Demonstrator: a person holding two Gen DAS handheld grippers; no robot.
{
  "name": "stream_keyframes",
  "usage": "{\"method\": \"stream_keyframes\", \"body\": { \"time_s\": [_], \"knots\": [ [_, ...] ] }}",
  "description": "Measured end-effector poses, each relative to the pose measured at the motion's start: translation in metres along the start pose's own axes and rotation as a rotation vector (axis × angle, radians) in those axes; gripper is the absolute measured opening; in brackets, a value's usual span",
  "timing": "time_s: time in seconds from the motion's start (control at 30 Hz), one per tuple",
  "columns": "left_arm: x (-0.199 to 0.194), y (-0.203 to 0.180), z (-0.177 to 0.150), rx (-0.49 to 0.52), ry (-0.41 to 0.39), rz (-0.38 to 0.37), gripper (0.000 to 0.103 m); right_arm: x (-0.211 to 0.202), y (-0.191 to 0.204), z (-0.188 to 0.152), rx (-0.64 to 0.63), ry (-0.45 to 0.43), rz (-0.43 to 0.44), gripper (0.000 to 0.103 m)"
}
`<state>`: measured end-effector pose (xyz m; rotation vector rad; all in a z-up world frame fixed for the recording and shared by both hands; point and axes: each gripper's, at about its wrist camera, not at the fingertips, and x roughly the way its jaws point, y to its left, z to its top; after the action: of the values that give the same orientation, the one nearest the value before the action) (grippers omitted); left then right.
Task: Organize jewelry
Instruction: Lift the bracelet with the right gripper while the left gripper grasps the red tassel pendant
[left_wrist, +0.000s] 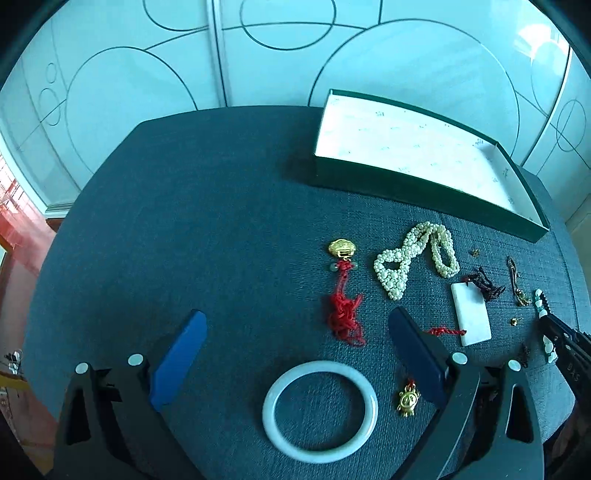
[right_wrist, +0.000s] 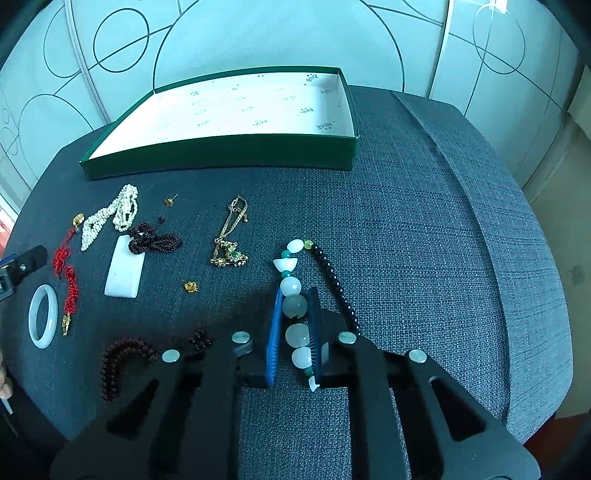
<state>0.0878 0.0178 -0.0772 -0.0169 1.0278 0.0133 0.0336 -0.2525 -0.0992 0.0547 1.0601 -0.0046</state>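
Only our right view is showing our right gripper (right_wrist: 294, 325) clamping the bead strand (right_wrist: 295, 306); our left gripper (left_wrist: 295, 325), jaws apart, is hovering with the bangle (left_wrist: 320, 411) at six o'clock.

The right gripper (right_wrist: 294, 325) has its blue fingers (right_wrist: 274, 339) closed against the pale round stones of a beaded necklace of white, green and black beads (right_wrist: 295, 306); its black strand curves off to the right on the grey-blue woven cloth (right_wrist: 424, 221); beyond stands an open green box with white lining (right_wrist: 221, 151); at far left lies a pale jade bangle (right_wrist: 43, 316), beside a flat white rectangular pendant (right_wrist: 125, 271).
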Motion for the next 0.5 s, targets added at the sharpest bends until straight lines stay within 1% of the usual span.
{"method": "stream_keyframes", "body": {
  "time_s": [0.07,0.1,0.13,0.2,0.4,0.5],
  "knots": [
    [0.005,-0.001,0.0,0.003,0.009,-0.001,0.092,0.0,0.0,0.0,0.001,-0.001,0.001,0.014],
    [0.008,-0.001,0.001,0.004,0.016,-0.005,0.078,0.0,0.0,0.0,0.002,-0.001,0.002,0.014],
    [0.01,-0.001,0.002,0.003,0.025,-0.011,0.07,0.0,0.0,0.0,0.002,-0.001,0.002,0.014],
    [0.017,0.0,0.003,-0.007,0.047,-0.025,0.07,0.0,0.0,0.0,0.002,-0.001,0.002,0.014],
    [0.018,-0.008,0.002,0.03,0.032,-0.045,0.07,0.0,-0.001,-0.001,0.008,0.0,0.008,0.014],
    [0.021,-0.01,0.0,0.038,0.043,-0.055,0.069,0.0,-0.001,0.0,0.009,0.001,0.011,0.014]
  ]
}}
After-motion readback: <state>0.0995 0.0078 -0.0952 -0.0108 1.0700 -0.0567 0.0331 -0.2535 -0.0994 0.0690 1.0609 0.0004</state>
